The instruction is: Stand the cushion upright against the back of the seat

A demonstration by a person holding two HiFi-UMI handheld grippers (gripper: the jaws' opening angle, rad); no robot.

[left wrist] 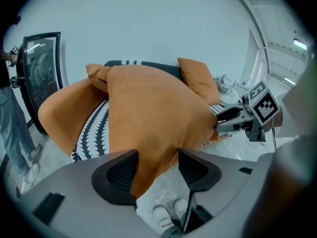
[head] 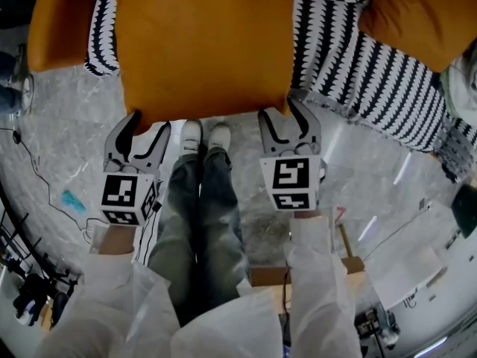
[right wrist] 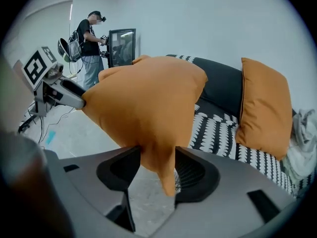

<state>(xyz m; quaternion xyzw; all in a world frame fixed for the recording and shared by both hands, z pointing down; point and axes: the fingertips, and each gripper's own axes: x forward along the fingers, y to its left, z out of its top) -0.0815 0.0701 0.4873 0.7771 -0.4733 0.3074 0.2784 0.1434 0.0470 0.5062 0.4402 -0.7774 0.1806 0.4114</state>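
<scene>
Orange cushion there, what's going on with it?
A person holds a gripper in each hand and is reaching for the big orange cushion, which lies on the patterned sofa seat. The left gripper and the right gripper each have a front corner of it between their open jaws, seemingly not squeezed yet. The cushion is not standing against the back yet.
</scene>
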